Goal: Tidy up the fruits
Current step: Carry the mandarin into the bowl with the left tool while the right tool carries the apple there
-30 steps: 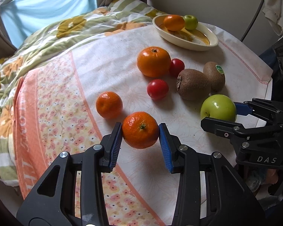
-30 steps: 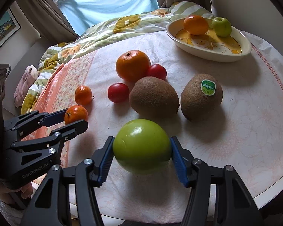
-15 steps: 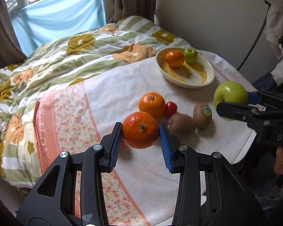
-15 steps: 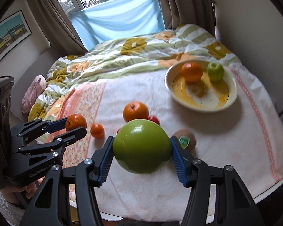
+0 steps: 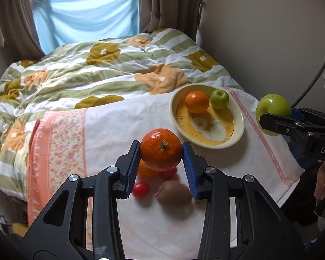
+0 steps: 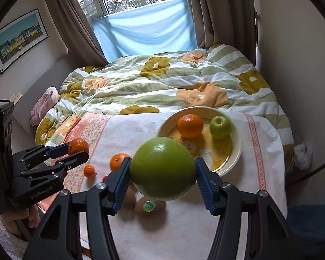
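My left gripper [image 5: 161, 164] is shut on a mandarin [image 5: 161, 149] and holds it high above the table. A green apple [image 6: 162, 171] sits clamped between the blue pads of my right gripper [image 6: 162, 177], also raised. From the left wrist view, that apple [image 5: 273, 110] hangs to the right of the cream plate [image 5: 238, 117]. The plate holds an orange [image 5: 196, 101] and a small green apple [image 5: 219, 99]. Below the grippers, on the white cloth, lie an orange [image 6: 117, 161], a small mandarin [image 6: 89, 171], cherry tomatoes [image 5: 140, 189] and kiwis [image 5: 173, 192], partly hidden by the held fruit.
The table's white cloth [image 5: 123, 125] has an orange floral band [image 5: 62, 134] on its left. A bed with a striped, flowered duvet [image 6: 162, 82] lies beyond it, then curtains and a blue sheet over the window. A hand [image 6: 17, 218] grips the left tool.
Both grippers have risen well above the table with their fruit, so the fruits on the cloth now look smaller and lower. The plate has come closer to the middle of each view.
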The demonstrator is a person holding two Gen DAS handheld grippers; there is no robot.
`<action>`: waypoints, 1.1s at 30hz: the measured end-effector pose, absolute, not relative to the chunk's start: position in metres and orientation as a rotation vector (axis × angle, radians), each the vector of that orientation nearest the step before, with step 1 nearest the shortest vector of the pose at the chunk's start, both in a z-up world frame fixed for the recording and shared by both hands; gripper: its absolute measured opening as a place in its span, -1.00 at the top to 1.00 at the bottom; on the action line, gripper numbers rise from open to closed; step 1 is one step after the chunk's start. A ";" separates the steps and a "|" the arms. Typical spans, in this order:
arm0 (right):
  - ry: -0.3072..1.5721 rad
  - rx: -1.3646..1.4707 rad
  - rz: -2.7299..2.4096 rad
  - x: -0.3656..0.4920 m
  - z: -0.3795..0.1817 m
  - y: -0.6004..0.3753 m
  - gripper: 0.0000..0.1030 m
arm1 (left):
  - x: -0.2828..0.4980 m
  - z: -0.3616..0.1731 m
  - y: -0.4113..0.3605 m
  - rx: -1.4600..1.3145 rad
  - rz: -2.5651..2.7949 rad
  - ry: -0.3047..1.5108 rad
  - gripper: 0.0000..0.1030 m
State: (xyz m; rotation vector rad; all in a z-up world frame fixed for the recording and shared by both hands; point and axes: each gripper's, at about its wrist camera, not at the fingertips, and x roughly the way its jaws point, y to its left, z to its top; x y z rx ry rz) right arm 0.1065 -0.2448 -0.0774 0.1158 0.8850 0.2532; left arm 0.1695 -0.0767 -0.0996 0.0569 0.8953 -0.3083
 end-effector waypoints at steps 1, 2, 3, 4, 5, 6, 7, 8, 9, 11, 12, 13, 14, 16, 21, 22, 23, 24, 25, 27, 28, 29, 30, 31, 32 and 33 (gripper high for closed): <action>0.888 0.110 0.258 0.111 -0.078 -0.250 -0.05 | 0.173 -0.101 -0.083 0.051 -0.306 0.897 0.18; 0.891 0.107 0.262 0.116 -0.080 -0.257 -0.05 | 0.176 -0.103 -0.089 0.046 -0.304 0.901 0.18; 0.894 0.104 0.266 0.121 -0.081 -0.262 -0.05 | 0.181 -0.106 -0.096 0.043 -0.303 0.905 0.18; 0.898 0.103 0.269 0.126 -0.083 -0.269 -0.05 | 0.185 -0.108 -0.102 0.042 -0.304 0.908 0.18; 0.901 0.103 0.271 0.130 -0.086 -0.274 -0.05 | 0.190 -0.111 -0.109 0.042 -0.304 0.912 0.18; 0.906 0.105 0.274 0.136 -0.089 -0.279 -0.05 | 0.195 -0.114 -0.115 0.042 -0.305 0.916 0.18; 0.909 0.105 0.276 0.140 -0.092 -0.284 -0.05 | 0.201 -0.118 -0.122 0.043 -0.305 0.920 0.18; 0.914 0.105 0.278 0.145 -0.095 -0.288 -0.05 | 0.207 -0.122 -0.128 0.044 -0.306 0.924 0.18; 0.918 0.106 0.279 0.149 -0.098 -0.293 -0.05 | 0.213 -0.126 -0.134 0.045 -0.307 0.928 0.18; 0.927 0.111 0.284 0.157 -0.104 -0.300 -0.05 | 0.226 -0.135 -0.145 0.047 -0.315 0.940 0.18; 0.935 0.115 0.287 0.162 -0.108 -0.304 -0.05 | 0.234 -0.141 -0.152 0.054 -0.316 0.949 0.18; 0.943 0.119 0.290 0.167 -0.113 -0.308 -0.05 | 0.241 -0.146 -0.157 0.060 -0.316 0.958 0.18; 0.950 0.121 0.292 0.171 -0.117 -0.311 -0.05 | 0.246 -0.152 -0.162 0.064 -0.318 0.966 0.18; 0.963 0.124 0.297 0.179 -0.124 -0.316 -0.05 | 0.258 -0.163 -0.171 0.075 -0.319 0.982 0.18; 0.991 0.135 0.307 0.194 -0.143 -0.328 -0.05 | 0.281 -0.190 -0.185 0.102 -0.315 1.025 0.18; 0.996 0.139 0.309 0.196 -0.146 -0.330 -0.05 | 0.284 -0.193 -0.187 0.105 -0.315 1.033 0.18; 0.999 0.144 0.309 0.198 -0.149 -0.332 -0.05 | 0.286 -0.197 -0.188 0.110 -0.316 1.038 0.18; 1.001 0.147 0.309 0.199 -0.152 -0.334 -0.05 | 0.287 -0.200 -0.190 0.118 -0.316 1.044 0.18; 1.002 0.151 0.309 0.200 -0.153 -0.335 -0.05 | 0.289 -0.202 -0.193 0.128 -0.317 1.047 0.18; 1.004 0.159 0.309 0.201 -0.156 -0.338 -0.05 | 0.291 -0.205 -0.197 0.149 -0.311 1.052 0.18; 1.004 0.162 0.308 0.201 -0.157 -0.340 -0.05 | 0.292 -0.207 -0.198 0.153 -0.308 1.056 0.17; 1.005 0.165 0.306 0.201 -0.157 -0.341 -0.05 | 0.293 -0.208 -0.199 0.153 -0.307 1.062 0.15; 1.006 0.169 0.303 0.201 -0.157 -0.342 -0.05 | 0.294 -0.209 -0.199 0.151 -0.305 1.068 0.12; 1.008 0.173 0.300 0.201 -0.158 -0.343 -0.05 | 0.294 -0.209 -0.198 0.152 -0.298 1.068 -0.15; 1.012 0.178 0.298 0.201 -0.158 -0.345 -0.05 | 0.294 -0.208 -0.198 0.156 -0.293 1.063 -0.66; 1.013 0.183 0.296 0.200 -0.159 -0.346 -0.05 | 0.292 -0.205 -0.198 0.158 -0.282 1.046 -0.88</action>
